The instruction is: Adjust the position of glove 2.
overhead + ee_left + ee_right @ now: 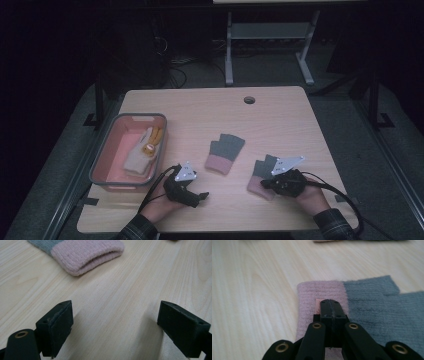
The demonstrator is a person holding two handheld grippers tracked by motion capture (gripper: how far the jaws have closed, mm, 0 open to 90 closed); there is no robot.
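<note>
Table (280,107) | grey-rimmed pink bin (102,157): cream glove (141,155) inside

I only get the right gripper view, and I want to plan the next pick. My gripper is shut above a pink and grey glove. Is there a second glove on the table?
Observer: Yes. A second glove lies mid-table, left of your glove in the high view and apart from it.
Operator: Where is the left gripper?
Observer: The left gripper is open over bare wood, short of the second glove's pink cuff and not touching it.
Operator: Is there anywhere to put them?
Observer: A pink basket sits at the table's left edge, with a pale knitted item already inside.
</note>
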